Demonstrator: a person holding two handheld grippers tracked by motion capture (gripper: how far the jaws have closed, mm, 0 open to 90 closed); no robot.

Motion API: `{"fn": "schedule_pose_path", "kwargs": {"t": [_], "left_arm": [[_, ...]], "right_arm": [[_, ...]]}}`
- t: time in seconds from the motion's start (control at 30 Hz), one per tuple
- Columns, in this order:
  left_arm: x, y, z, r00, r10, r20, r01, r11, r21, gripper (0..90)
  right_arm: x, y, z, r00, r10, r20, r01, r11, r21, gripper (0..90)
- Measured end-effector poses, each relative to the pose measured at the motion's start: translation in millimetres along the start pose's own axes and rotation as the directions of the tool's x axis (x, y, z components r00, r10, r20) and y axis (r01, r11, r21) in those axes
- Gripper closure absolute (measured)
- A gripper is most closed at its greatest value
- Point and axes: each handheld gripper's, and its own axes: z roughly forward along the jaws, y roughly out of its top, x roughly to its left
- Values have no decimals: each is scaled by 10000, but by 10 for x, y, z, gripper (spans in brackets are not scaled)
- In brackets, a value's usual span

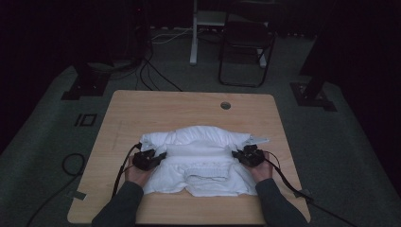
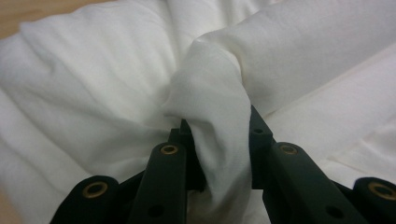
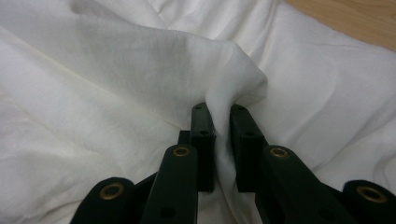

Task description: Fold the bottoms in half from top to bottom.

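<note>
High view: a wooden table [image 1: 142, 109] stands on grey carpet in a dim room, and a white garment [image 1: 198, 161] lies crumpled on its near half.
Garment: white cloth, bunched into folds and ridges, with a ribbed band showing near its front edge; what kind of garment it is cannot be told for sure.
Garment position: centred left to right on the table, closer to the person's edge than to the far edge, with bare wood around it.
Left gripper [image 1: 158, 156]: at the garment's left side, held in the person's left hand [image 1: 137, 174], its cable trailing off toward the table's near left edge.
Left jaws: in the left gripper view the left gripper [image 2: 219, 140] has its jaws drawn narrow on a thick twisted fold of the white cloth, which bulges up between and above them.
Right gripper [image 1: 239, 154]: at the garment's right side, held in the person's right hand [image 1: 261, 171], its cable running off to the near right.
Right jaws: in the right gripper view the right gripper [image 3: 219, 140] has its jaws nearly together, pinching a thin raised fold of the cloth that peaks just above the tips.
Sleeves: dark grey, coming in from the bottom edge on both sides.
Table detail: a round cable hole [image 1: 225, 105] sits near the far edge, well apart from the garment.
Containers: none can be made out on the table.
Background: a dark folding chair [image 1: 246, 47] and a white stand leg [image 1: 193, 38] stand beyond the table, with cables [image 1: 151, 75] lying on the carpet.
</note>
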Motion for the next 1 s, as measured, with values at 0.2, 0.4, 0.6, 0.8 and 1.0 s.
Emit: {"fn": "schedule_pose_path", "kwargs": {"t": [0.2,0.4,0.6,0.8,1.0], "left_arm": [[145,190,175,9984,-251,-516,255,9996,84,760],[220,295,274,9942,-735,-786,744,9972,93,761],[202,321,142,9919,-1164,-517,1152,9930,-249,786],[247,532,-360,9863,-1448,794,1567,9723,-1734,793],[117,586,-842,9761,-1204,1809,1679,9464,-2760,799]], "right_arm": [[-70,137,148,9994,261,207,-258,9996,-134,814],[-128,271,264,9971,538,540,-534,9985,-93,814],[-115,250,216,9944,985,390,-967,9942,-461,823],[-166,425,-227,9916,1292,-117,-1284,9653,-2272,830],[-25,567,-747,9994,307,-149,-340,9386,-3434,830]]}}
